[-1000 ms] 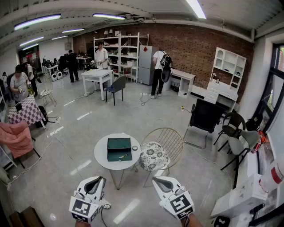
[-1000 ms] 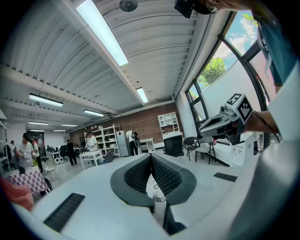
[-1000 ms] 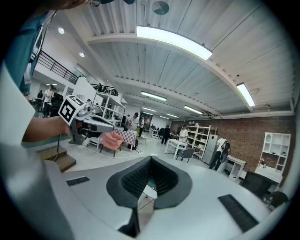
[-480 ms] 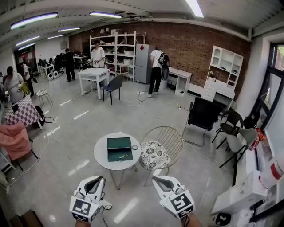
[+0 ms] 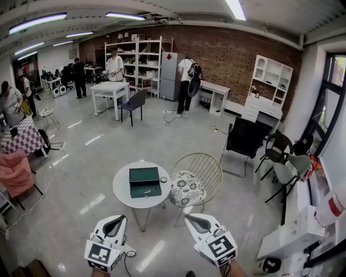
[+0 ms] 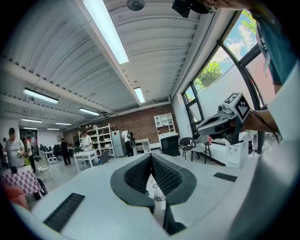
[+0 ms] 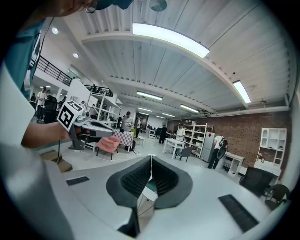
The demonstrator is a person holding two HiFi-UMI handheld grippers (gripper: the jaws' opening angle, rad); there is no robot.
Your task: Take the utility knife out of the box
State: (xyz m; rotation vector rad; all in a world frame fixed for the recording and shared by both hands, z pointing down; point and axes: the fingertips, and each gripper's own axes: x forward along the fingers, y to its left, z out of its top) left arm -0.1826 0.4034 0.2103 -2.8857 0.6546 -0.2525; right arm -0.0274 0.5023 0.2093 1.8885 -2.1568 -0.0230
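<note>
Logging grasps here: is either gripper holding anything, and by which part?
Nothing is held. The left gripper and right gripper are both shut and empty, short of the green box on the round table.

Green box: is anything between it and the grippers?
Nothing visible. Only floor lies between the left gripper, right gripper and the green box on the round table; the chair stands aside.

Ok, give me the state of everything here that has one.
Left gripper: shut, empty.
Right gripper: shut, empty.
Box: on the round table, untouched; open or closed cannot be told.
Chair beside the table: unoccupied.
Ceiling lights: on.
</note>
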